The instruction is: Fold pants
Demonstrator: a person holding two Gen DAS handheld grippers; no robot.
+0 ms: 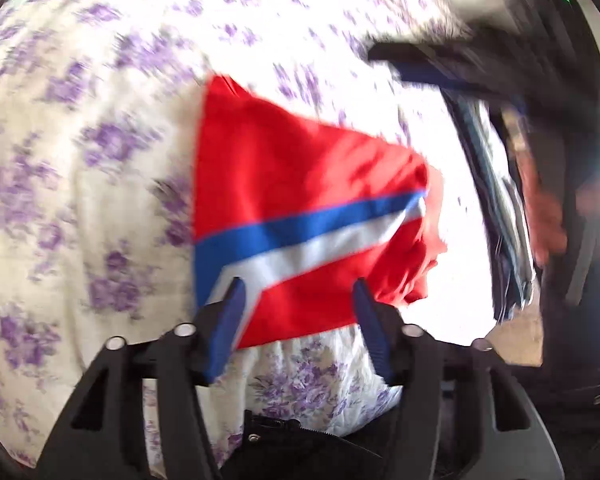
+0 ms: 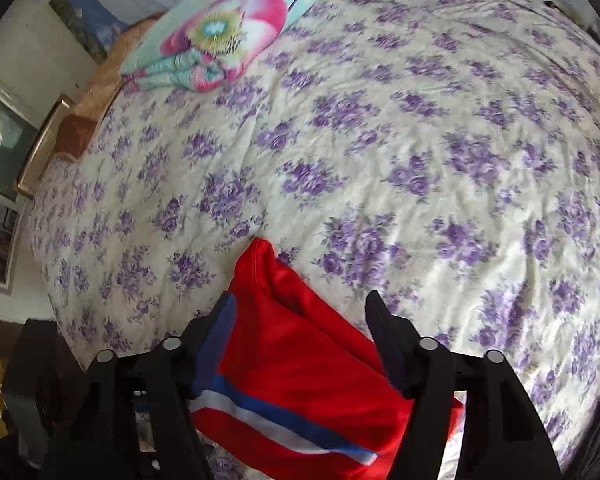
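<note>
Red pants [image 1: 300,184] with a blue and white stripe lie folded on a bed with a purple-flowered cover [image 1: 100,160]. My left gripper [image 1: 298,288] is open, its blue-padded fingers spread just above the near edge of the pants. In the right wrist view the pants [image 2: 300,360] lie under my right gripper [image 2: 300,304], which is open and holds nothing. The right gripper also shows blurred at the upper right of the left wrist view [image 1: 440,64].
A pink and turquoise floral pillow [image 2: 228,28] lies at the head of the bed. A wooden headboard and bedside unit [image 2: 76,128] stand at the left. A person's dark clothing and hand [image 1: 548,208] are at the bed's right edge.
</note>
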